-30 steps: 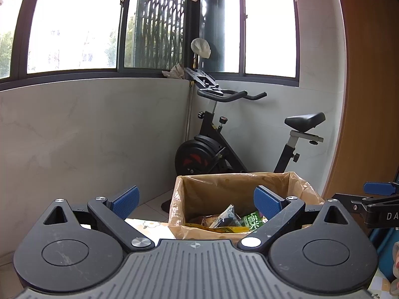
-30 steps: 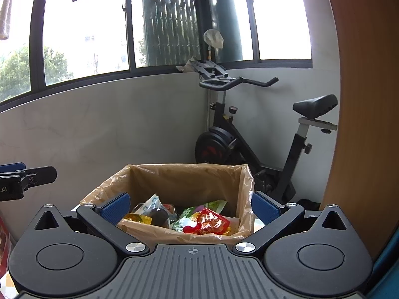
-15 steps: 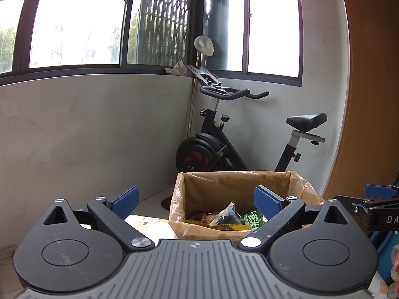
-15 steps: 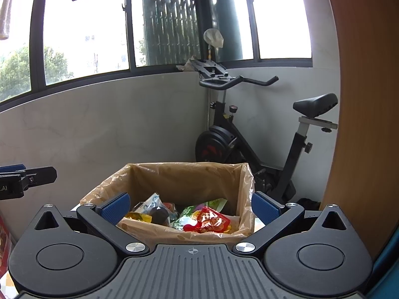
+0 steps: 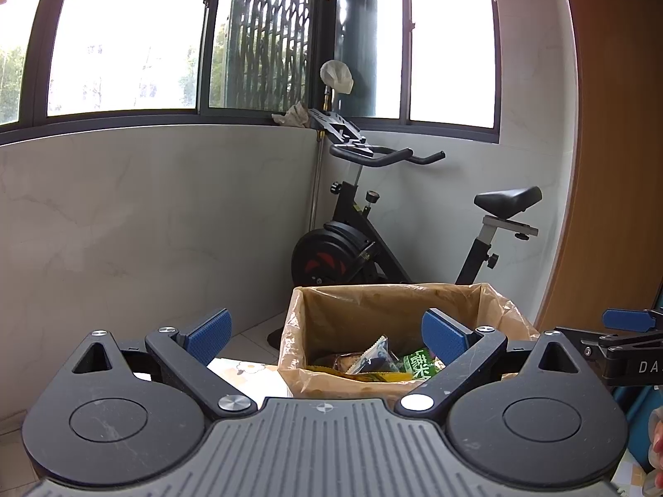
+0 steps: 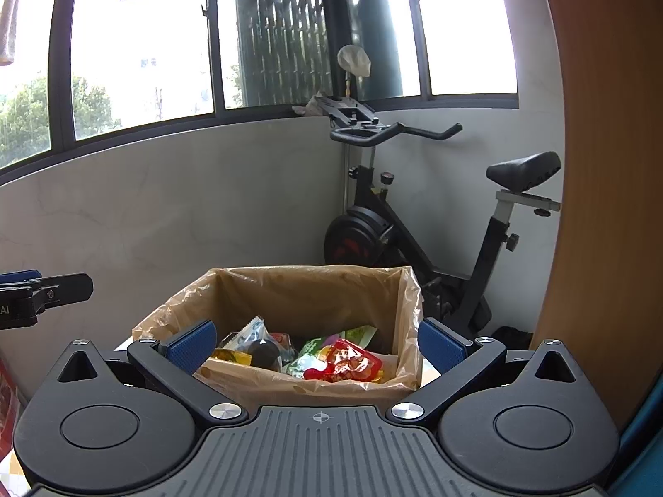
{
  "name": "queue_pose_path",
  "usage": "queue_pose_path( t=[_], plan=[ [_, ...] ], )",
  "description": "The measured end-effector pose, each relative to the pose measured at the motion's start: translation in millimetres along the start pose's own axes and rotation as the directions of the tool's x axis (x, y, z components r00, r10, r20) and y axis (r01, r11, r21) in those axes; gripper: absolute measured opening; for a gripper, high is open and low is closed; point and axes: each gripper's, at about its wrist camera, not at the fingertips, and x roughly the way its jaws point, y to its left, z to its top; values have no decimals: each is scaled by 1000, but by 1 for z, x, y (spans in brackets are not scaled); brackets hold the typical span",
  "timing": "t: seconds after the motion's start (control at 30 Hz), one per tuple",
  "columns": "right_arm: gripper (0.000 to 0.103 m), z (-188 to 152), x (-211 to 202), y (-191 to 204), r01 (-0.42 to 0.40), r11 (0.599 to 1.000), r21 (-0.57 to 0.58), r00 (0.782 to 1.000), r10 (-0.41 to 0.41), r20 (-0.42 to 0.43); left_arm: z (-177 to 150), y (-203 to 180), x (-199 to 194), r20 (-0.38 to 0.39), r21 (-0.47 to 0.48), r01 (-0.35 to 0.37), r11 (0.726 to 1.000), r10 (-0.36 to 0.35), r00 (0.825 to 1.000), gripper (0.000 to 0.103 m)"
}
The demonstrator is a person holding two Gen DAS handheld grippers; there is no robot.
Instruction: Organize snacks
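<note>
Left tongs (image 5: 327,333): blue ribbed pads spread wide, nothing between them. Right tongs (image 6: 317,341): same, spread wide and empty.

Just past both, lower centre of each frame: rectangular cardboard box lined with a tan crinkled plastic bag (image 6: 290,290) (image 5: 389,310), open top up, long axis roughly left-right in the right wrist view. It sits on a bench with a pale flower-print cover (image 5: 248,372).

Snacks are all inside the box:
- glossy red foil packet (image 6: 344,366), lying flat, right of centre
- green packet with white Chinese characters (image 5: 420,366), partly hidden by the right pad
- clear serrated-edge wrapper around a dark round snack (image 6: 257,341), tilted, serrated end up
- yellow packet (image 6: 232,358), at the near left wall

Other writing too small to read.

Behind, centre-right: black exercise bike (image 6: 418,223) on the tiled floor, against a grey marbled wall under dark-framed windows (image 5: 124,41).
</note>
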Motion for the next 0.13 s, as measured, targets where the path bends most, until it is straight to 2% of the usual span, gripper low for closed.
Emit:
queue_pose_path(
  t=[0.13],
  plan=[
    [103,-3,1,0,0,1000,1,1000,0,-1,0,2,1,3,-5,4,1000,-4,1000,99]
  ],
)
